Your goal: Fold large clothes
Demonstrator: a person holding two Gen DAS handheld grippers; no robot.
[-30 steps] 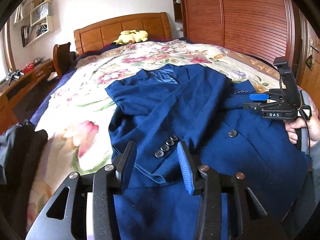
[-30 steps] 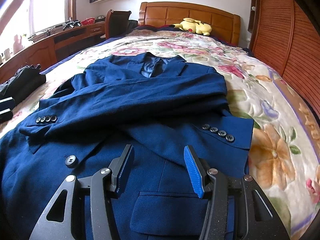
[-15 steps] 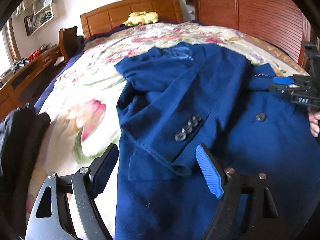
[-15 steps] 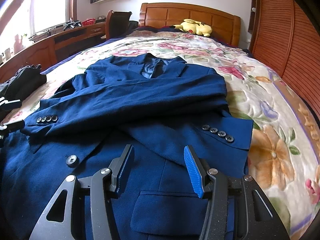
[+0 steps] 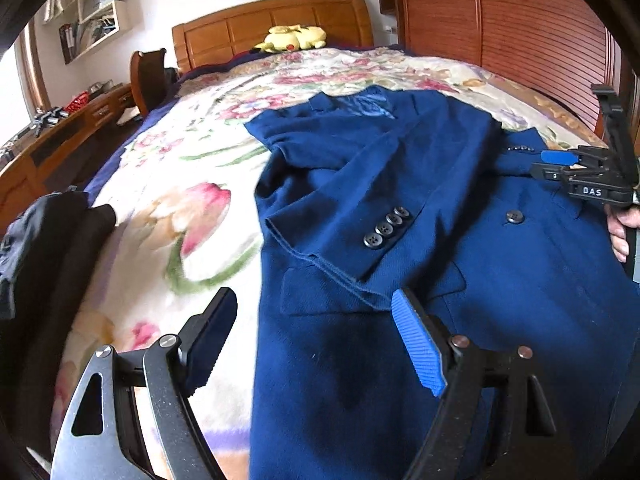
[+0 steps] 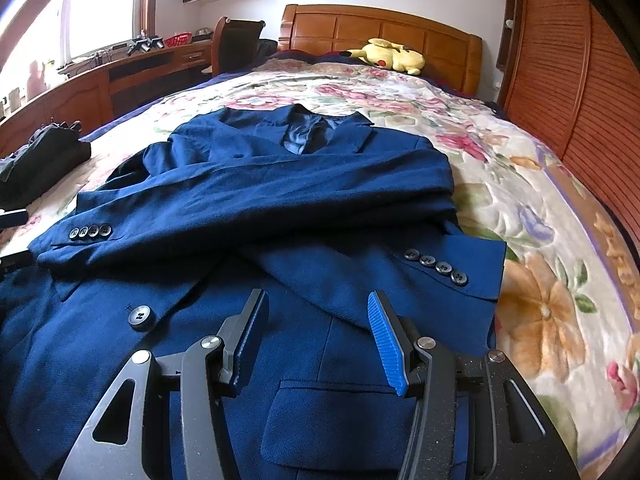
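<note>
A navy suit jacket (image 6: 304,184) lies face up on the floral bedspread (image 6: 540,300), both sleeves folded across its chest. One buttoned cuff (image 5: 384,232) rests near the jacket's left edge, the other cuff (image 6: 436,268) near its right edge. My left gripper (image 5: 316,340) hovers open and wide over the jacket's left side, just below that cuff, with nothing pressed between its pads. My right gripper (image 6: 316,320) stands open above the jacket's lower front, by the pocket flap (image 6: 344,392). In the left wrist view the right gripper (image 5: 580,176) shows at the far right.
A black garment (image 5: 48,248) lies on the bed's left edge. A yellow plush toy (image 6: 388,56) sits by the wooden headboard (image 6: 400,28). A wooden wardrobe (image 6: 580,80) lines the right side; a desk (image 6: 100,80) and chair (image 6: 236,40) stand left. A hand (image 5: 620,236) holds the right gripper.
My left gripper's jaws have spread much wider, and it has sunk and shifted left toward the jacket's left edge. The right gripper and the jacket have not moved.
</note>
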